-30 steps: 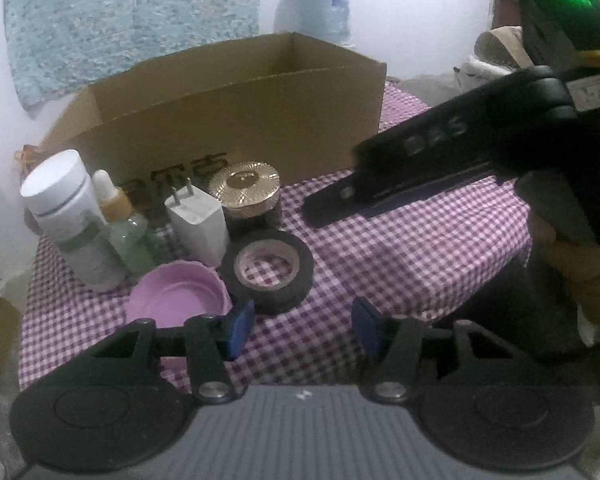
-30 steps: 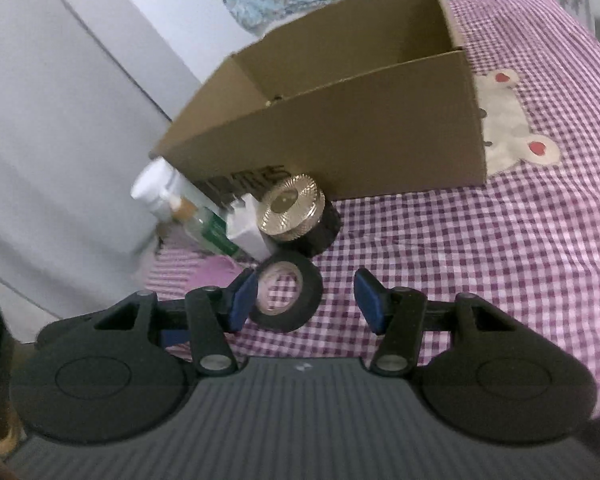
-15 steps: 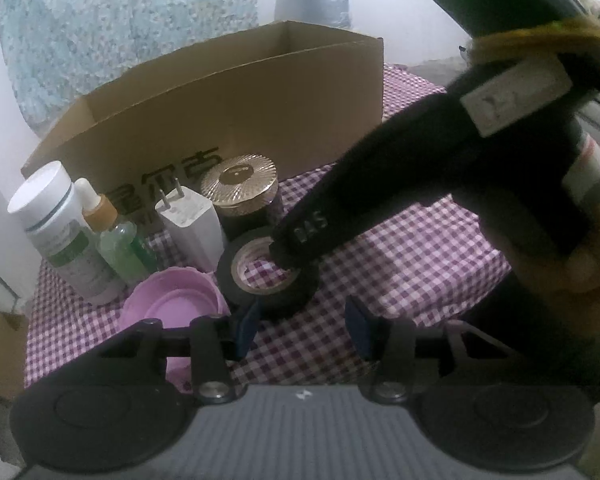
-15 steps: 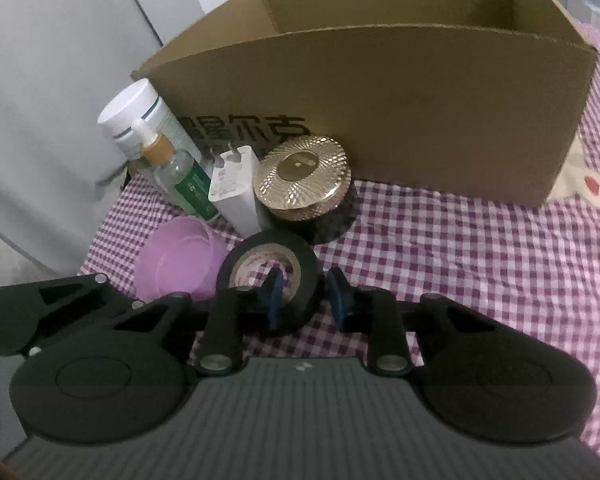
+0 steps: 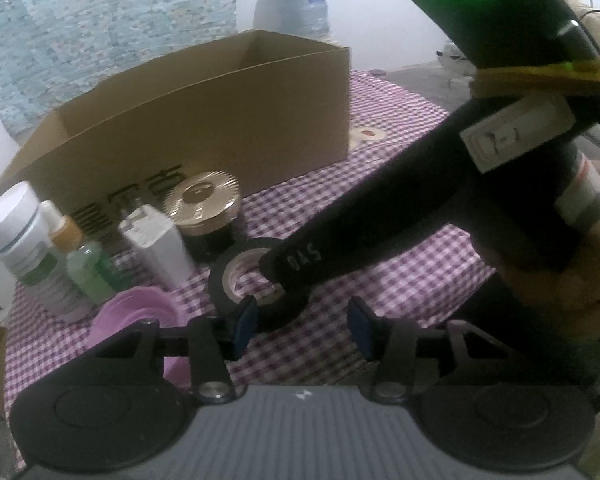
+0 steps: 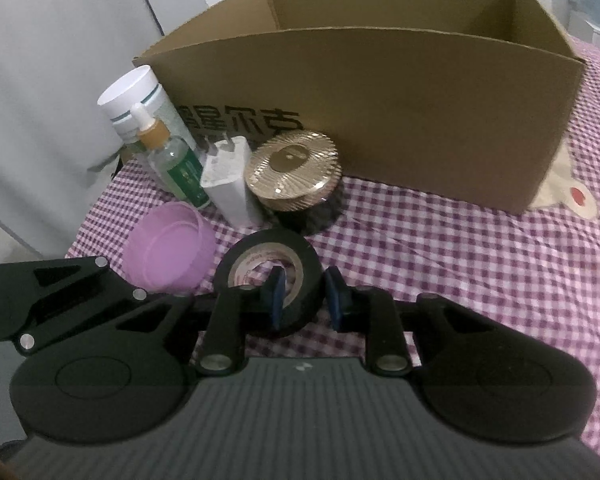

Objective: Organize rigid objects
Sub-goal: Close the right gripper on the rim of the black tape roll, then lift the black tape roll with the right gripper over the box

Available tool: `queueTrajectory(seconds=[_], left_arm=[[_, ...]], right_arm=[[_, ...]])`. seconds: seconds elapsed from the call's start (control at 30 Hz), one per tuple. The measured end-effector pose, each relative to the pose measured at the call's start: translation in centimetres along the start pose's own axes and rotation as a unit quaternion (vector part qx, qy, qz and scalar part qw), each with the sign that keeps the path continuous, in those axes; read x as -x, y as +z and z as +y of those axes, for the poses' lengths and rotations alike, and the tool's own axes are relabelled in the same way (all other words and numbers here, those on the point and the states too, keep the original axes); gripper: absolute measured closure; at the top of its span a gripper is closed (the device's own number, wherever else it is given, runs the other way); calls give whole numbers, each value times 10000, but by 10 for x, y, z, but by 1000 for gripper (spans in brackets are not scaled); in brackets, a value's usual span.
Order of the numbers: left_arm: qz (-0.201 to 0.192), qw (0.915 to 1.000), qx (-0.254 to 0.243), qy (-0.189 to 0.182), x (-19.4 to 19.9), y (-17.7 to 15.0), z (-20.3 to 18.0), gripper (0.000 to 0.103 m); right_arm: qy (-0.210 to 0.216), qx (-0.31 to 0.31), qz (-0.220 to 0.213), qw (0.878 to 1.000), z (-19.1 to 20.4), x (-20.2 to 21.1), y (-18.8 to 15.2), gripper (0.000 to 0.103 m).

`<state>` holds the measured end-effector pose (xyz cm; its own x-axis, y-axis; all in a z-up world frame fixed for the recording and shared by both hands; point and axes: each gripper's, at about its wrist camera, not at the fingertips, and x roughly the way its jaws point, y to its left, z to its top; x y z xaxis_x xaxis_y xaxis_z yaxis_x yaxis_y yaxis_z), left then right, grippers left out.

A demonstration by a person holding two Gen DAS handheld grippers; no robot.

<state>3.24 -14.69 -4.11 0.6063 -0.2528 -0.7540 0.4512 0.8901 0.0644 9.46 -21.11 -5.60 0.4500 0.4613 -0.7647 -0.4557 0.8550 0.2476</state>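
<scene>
1. Open cardboard box (image 6: 380, 120) at the back of the checked desk (image 6: 460, 264).
2. Left hand-held gripper (image 5: 302, 326) spread, nothing between the pads, near the tape.
3. Right hand-held gripper (image 6: 305, 300) pinching the tape's wall.
4. Black tape (image 6: 236, 264) flat on the desk, before the gold-lidded jar (image 6: 296, 168).

1. Setting: a home room.
2. Evidence: purple gingham tablecloth (image 6: 460, 264) with bear motif on the worktop.
3. Patterned blue fabric (image 5: 112, 32) hung on the white wall beyond the jaws.
4. Large water bottle (image 5: 296, 4) behind the cardboard box (image 6: 380, 120).
</scene>
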Motion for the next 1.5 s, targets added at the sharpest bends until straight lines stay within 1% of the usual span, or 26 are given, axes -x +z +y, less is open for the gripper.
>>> queueTrajectory(seconds=[0.07,0.17,0.27,0.33,0.4,0.43,0.53,0.73,0.8,0.97,1.07,1.13,1.23,1.3,1.4,1.5], left_arm=[[-37,10000,-27,-52,-4,3,-6,53],[-61,9997,-86,-229,-7,6,-14,53],[-100,9993,-193,-293,-8,8,-22,53],[-98,9992,-222,-327,-8,8,-24,50],[-115,9990,-239,-348,-8,9,-24,45],[-112,9990,-260,-338,-10,10,-25,43],[-38,9988,-383,-300,-18,13,-26,43],[87,9986,-476,-205,-32,19,-29,42],[105,9988,-428,-191,-36,20,-28,42],[139,9991,-247,-307,-41,24,-22,42],[109,9995,-213,-213,-40,25,-23,42],[90,9995,-205,-226,-39,25,-23,42],[-9,9996,-192,-215,-31,28,-20,42],[-166,9996,-150,-159,-20,32,-15,42],[-452,9990,-58,-27,3,44,-1,42],[-724,9973,92,20,27,64,25,42]], right_arm=[[-56,-49,-10,10000,-5,6,-4,83],[-173,-138,-24,9998,-16,16,-11,83],[-299,-258,-32,9992,-27,27,-18,83],[-392,-360,-58,9986,-34,33,-23,83],[-440,-488,-103,9978,-43,39,-27,83],[-446,-546,-125,9974,-46,42,-29,83],[-402,-675,-187,9967,-53,46,-33,84],[-400,-638,-221,9969,-50,45,-34,84],[-360,-663,-230,9969,-51,46,-34,84],[-300,-701,-239,9968,-52,46,-35,84],[-240,-776,-228,9964,-54,47,-34,83],[-202,-868,-201,9958,-56,47,-33,83],[-203,-969,-174,9949,-55,50,-28,84],[-227,-912,-276,9952,-49,57,-22,84],[-255,-653,-538,9961,-33,74,-5,83],[-233,-264,-815,9961,-16,89,24,83]])
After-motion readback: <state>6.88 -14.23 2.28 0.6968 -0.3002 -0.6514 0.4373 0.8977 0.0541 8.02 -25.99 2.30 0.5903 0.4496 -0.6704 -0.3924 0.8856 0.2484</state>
